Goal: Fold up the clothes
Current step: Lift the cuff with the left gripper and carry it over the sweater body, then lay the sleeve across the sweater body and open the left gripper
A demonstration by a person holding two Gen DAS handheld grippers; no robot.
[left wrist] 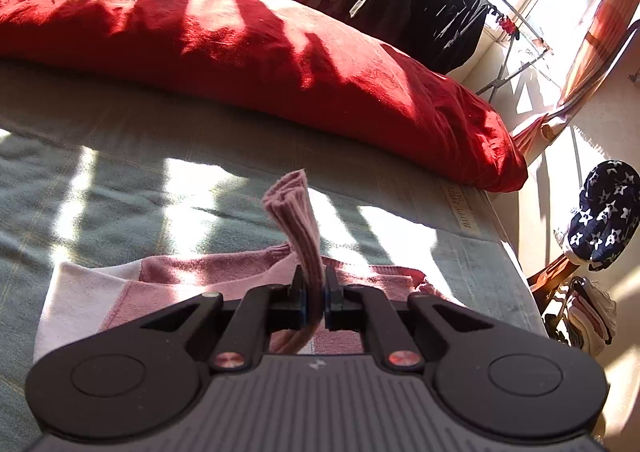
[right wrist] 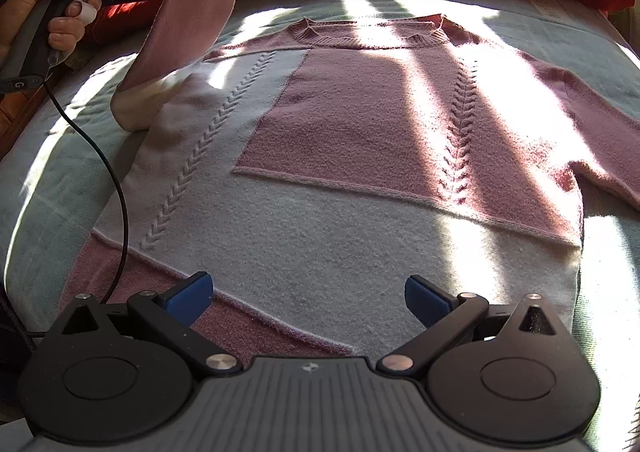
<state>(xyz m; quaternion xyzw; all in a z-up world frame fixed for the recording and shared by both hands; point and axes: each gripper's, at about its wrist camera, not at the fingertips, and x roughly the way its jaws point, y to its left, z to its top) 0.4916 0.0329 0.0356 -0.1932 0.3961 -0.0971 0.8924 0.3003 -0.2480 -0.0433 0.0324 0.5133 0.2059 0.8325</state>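
Sweater (right wrist: 320, 172), pink and white, lies face up and spread flat on a bed (right wrist: 52, 180) covered in pale green cloth, with its hem nearest the right wrist view and its neckline farthest. Right gripper (right wrist: 308, 298) hovers just above the hem with its blue-padded jaws spread wide and nothing between them; it touches no cloth as far as the view shows. Beyond it, the body of the garment is smooth and unfolded, crossed by bars of sunlight, and the sleeve on the picture's right (right wrist: 600, 140) lies stretched out to the side. Farther off, at upper left, a hand (right wrist: 44, 12) carries the left gripper (left wrist: 315, 300), whose jaws are clenched on the cuff of the other sleeve (left wrist: 304, 236); that sleeve is lifted off the bed and hangs in a loose arc above the shoulder. A red pillow (left wrist: 240, 40) lies across the bed beyond the neckline, and a rack of dark clothes (left wrist: 432, 8) stands by the window. Judged from this layout, folding is at its first step: one sleeve is raised to go across the chest, while the second sleeve and the body folds remain undone.
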